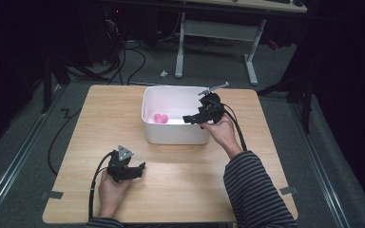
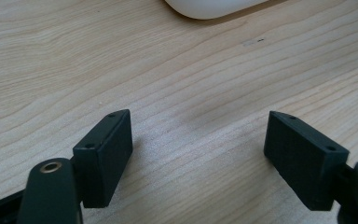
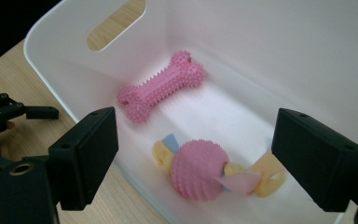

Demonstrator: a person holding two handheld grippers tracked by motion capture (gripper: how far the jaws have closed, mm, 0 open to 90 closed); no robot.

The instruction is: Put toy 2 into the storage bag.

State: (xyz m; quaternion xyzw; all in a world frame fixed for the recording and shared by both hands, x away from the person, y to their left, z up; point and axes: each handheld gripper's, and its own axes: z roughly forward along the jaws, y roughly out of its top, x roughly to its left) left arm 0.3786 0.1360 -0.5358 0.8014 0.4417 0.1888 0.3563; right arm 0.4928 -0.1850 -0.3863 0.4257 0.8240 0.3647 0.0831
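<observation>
Right tongs (image 3: 196, 154): spread wide, empty, over bin (image 1: 147, 124) rim at 3 o'clock
Left tongs (image 2: 198, 154): spread wide, empty, on bare desk (image 1: 180, 190)

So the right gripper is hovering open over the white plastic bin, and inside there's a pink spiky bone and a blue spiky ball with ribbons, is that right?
Not quite: the spiky rubber ball with pastel ribbon loops is pink, not blue, as the right gripper view shows. The rest holds: the right gripper hovers open over the white plastic bin, and the pink spiky rubber bone lies inside it.
</observation>
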